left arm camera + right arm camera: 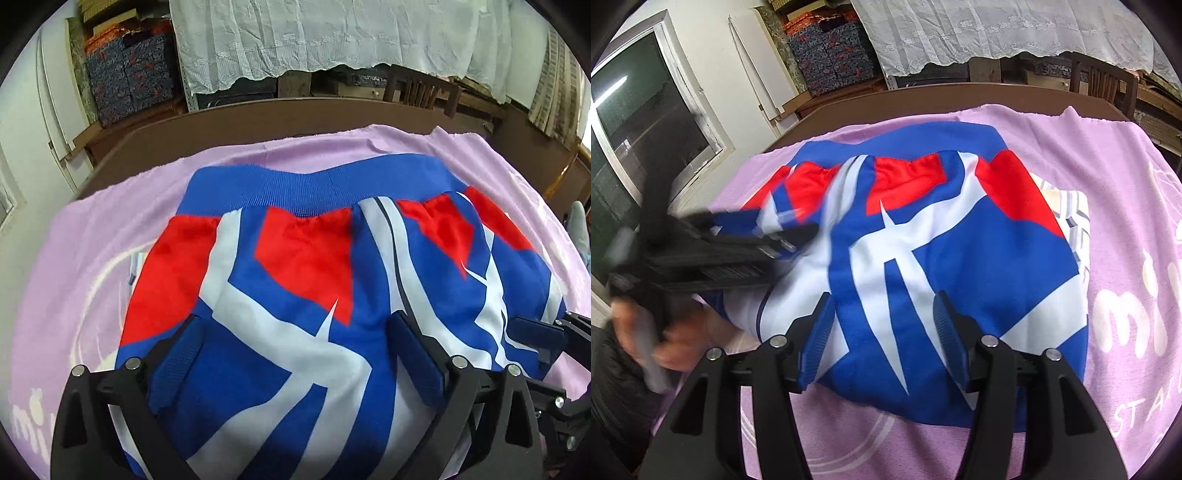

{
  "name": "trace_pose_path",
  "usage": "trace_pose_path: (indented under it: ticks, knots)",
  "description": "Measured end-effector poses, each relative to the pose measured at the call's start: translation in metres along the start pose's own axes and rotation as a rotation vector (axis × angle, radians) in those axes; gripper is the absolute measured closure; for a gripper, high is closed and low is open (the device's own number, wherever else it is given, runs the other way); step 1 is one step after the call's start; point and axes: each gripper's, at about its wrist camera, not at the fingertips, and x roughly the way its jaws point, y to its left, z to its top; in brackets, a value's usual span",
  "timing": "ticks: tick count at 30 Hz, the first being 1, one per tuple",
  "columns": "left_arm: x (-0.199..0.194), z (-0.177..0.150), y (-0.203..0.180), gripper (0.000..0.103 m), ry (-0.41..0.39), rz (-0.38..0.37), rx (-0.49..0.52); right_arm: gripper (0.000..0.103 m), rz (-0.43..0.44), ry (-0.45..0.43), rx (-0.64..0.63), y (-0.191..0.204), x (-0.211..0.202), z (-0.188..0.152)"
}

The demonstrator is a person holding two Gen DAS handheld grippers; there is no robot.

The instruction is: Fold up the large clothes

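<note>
The garment (303,295), a large blue, red and white piece with a ribbed blue band (314,184) along its far edge, is lying spread on a lilac towel (74,258) that is covering the brown worktop (221,122). My left gripper (295,354) is hovering low over the near part of the cloth, its blue-padded jaws standing wide apart and grasping nothing. My right gripper (882,332) is likewise sitting over the near edge of the garment (960,258), jaws parted, with cloth lying between them but not pinched.

The left wrist view is showing the right gripper (535,339) at its right margin, beside the garment's edge. The right wrist view alone is showing the left gripper (738,247) from the side, blurred, reaching over the cloth's left portion, with my left hand (672,332) gripping its handle. That view is also revealing a pale striped item (1075,221) peeking out from under the garment's right side, and cream lettering (1137,314) on the towel (1071,147).

Beyond the worktop, a white lace cloth (332,37) is hanging, patterned boxes (129,77) are stacked at left, and a wooden chair (421,90) is standing behind. A window (639,122) is appearing only in the right wrist view.
</note>
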Motion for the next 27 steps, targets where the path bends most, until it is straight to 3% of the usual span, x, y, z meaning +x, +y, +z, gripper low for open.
trace_pose_path:
  ticks: [7, 16, 22, 27]
  knots:
    - [0.001, -0.003, 0.003, 0.003, -0.013, -0.016, -0.008, 0.043, 0.035, -0.003, 0.022, -0.003, -0.003, 0.001]
    - [0.001, -0.004, 0.007, 0.003, -0.011, -0.025, -0.013, 0.033, 0.085, -0.019, 0.265, -0.015, -0.049, -0.021]
    - [0.0, -0.005, 0.009, 0.003, -0.007, -0.027, -0.016, 0.033, 0.066, 0.029, 0.454, -0.017, -0.054, -0.053]
    - [0.0, -0.005, 0.009, 0.003, -0.007, -0.027, -0.015, 0.033, 0.048, -0.011, 0.591, -0.03, -0.05, -0.058]
